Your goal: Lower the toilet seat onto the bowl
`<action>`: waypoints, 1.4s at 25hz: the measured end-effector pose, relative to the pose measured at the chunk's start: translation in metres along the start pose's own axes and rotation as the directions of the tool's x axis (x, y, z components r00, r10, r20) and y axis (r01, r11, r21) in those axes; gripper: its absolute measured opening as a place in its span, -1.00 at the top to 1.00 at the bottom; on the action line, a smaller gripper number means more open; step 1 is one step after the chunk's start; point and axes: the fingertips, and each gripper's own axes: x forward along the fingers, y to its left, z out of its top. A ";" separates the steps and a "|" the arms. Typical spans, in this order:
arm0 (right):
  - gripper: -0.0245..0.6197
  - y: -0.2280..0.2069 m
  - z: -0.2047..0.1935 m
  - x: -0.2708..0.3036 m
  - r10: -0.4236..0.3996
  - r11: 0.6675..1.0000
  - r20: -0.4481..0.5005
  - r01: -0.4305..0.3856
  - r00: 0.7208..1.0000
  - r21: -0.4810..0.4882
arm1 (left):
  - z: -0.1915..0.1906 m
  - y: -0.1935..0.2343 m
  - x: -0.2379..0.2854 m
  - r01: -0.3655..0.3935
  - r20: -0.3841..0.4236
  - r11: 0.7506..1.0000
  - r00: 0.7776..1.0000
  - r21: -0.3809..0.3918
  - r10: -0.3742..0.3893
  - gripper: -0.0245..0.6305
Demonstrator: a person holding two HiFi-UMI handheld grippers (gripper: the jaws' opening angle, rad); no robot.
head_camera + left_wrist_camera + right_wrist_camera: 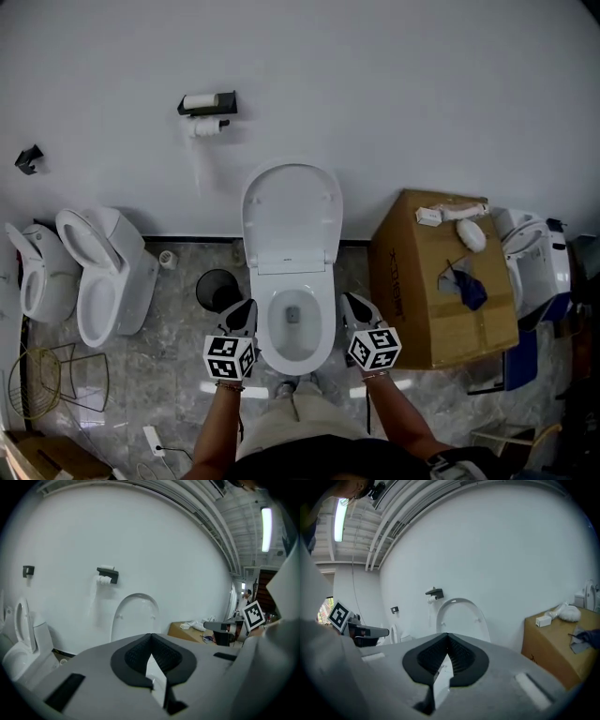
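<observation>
Head view: we hold left gripper (pixel 246 309) and right gripper (pixel 352 305) flanking white ceramic toilet bowl (pixel 298 364). Both closed on nothing, probably to nudge rather than grasp. White oval plastic toilet seat (pixel 292 217) stands upright against wall, beyond grippers, not yet lowered.

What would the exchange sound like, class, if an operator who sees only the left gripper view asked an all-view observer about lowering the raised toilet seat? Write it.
Operator: My own tool blocks the bowl. Where am I against it?
Observer: In the head view, the left tool hovers beside the left rim of the bowl, short of the upright toilet seat.
Operator: I only see the right tool side-on. Is it open?
Observer: No. The right gripper view shows the right tool with its jaws together and nothing between them.
</observation>
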 end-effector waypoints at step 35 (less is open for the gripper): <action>0.91 0.054 0.151 -0.093 -0.014 0.967 0.384 0.109 0.923 -0.228 | 0.147 -0.042 -0.106 -0.235 0.413 0.955 0.900 0.184 0.142 0.92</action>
